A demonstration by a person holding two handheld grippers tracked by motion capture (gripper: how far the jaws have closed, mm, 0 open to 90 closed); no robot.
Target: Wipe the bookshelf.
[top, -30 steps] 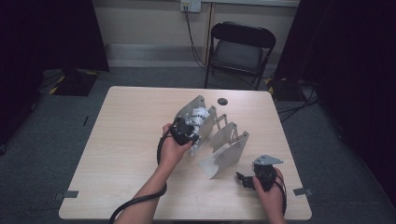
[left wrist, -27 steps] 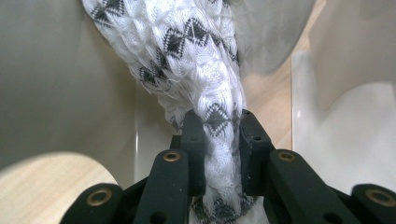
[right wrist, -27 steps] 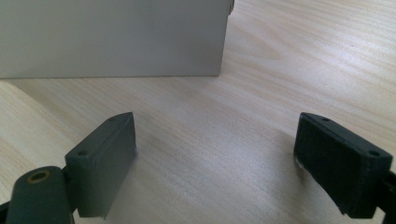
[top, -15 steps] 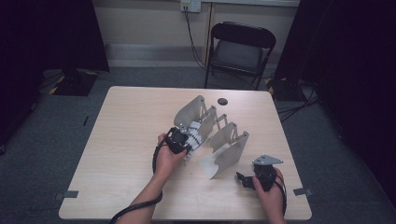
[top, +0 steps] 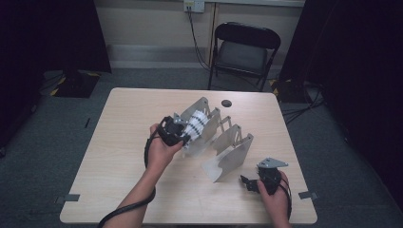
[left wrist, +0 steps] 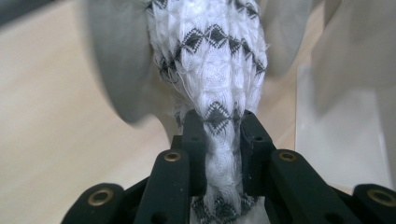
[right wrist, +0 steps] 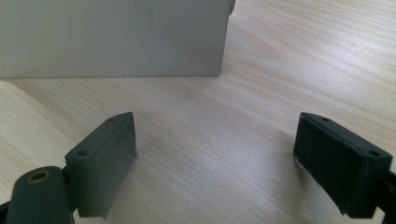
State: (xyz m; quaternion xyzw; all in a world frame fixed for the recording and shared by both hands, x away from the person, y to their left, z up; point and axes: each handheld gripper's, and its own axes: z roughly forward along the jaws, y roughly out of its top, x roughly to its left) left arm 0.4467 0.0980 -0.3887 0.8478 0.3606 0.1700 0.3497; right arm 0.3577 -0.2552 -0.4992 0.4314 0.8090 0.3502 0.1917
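A grey folding rack (top: 228,142) with several upright plates stands in the middle of the table. A white cloth with black diamond pattern (top: 195,124) hangs between its left plates. My left gripper (top: 183,137) is shut on the near end of that cloth (left wrist: 212,93), and its jaws pinch the bunched fabric just in front of the rack's blurred plates (left wrist: 116,70). My right gripper (top: 247,183) rests near the table's front right, open, with bare tabletop between its pads (right wrist: 107,158). A flat grey plate of the rack (right wrist: 112,37) stands just ahead of it.
A small dark round object (top: 226,103) lies on the wooden table (top: 119,156) behind the rack. A black folding chair (top: 244,47) stands beyond the far edge. Dark curtains hang on both sides.
My left gripper has pulled back toward the near left and risen with the cloth in it. The right hand has kept still.
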